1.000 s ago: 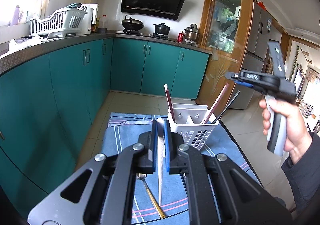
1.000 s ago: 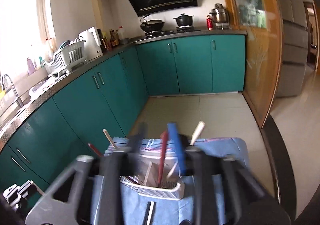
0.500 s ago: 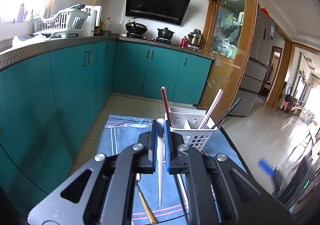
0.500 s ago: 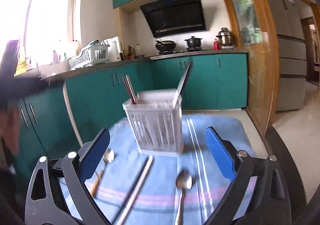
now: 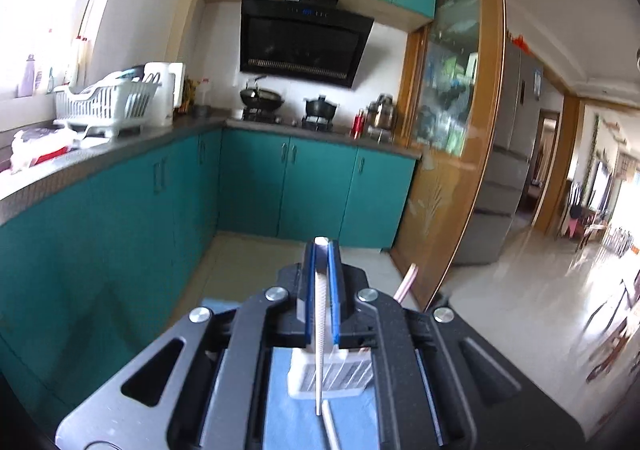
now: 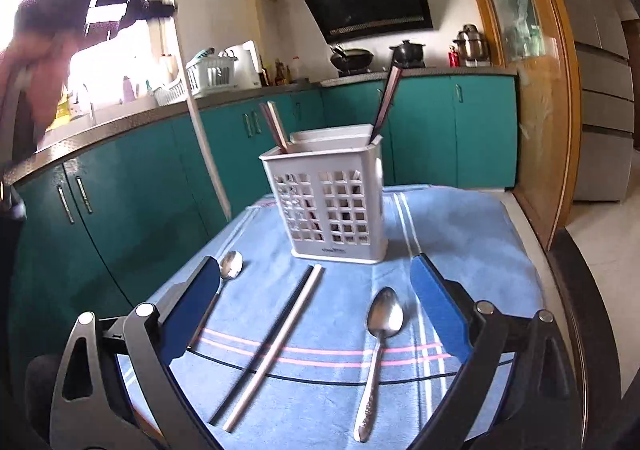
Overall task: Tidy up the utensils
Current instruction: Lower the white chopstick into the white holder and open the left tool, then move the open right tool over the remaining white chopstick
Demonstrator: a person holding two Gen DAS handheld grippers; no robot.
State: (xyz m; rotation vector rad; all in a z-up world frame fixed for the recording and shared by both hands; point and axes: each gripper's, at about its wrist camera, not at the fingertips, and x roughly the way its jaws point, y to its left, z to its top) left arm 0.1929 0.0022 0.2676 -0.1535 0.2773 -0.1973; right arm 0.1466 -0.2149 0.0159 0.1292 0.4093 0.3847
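Note:
My left gripper [image 5: 321, 246] is shut on a long white chopstick [image 5: 319, 330], which hangs down over the white slotted utensil holder [image 5: 340, 374]. In the right wrist view that gripper is a dark blur at the upper left [image 6: 100, 6], and the white chopstick [image 6: 204, 138] slants down from it, left of the holder [image 6: 332, 206]. The holder stands on a blue striped cloth [image 6: 460, 218] with dark chopsticks [image 6: 384, 102] in it. My right gripper [image 6: 316, 270] is open, low over the cloth. Between its fingers lie a black and a pale chopstick [image 6: 280, 346] and a silver spoon [image 6: 382, 330].
A second spoon [image 6: 231, 266] lies by my right gripper's left finger. Teal cabinets [image 6: 132, 202] run along the left and back under a counter with a dish rack [image 5: 108, 106]. A wooden-framed glass door [image 6: 532, 90] stands at the right.
My left gripper has risen with the white chopstick still in it. My right gripper has opened wide and sunk from above the holder to just over the cloth.

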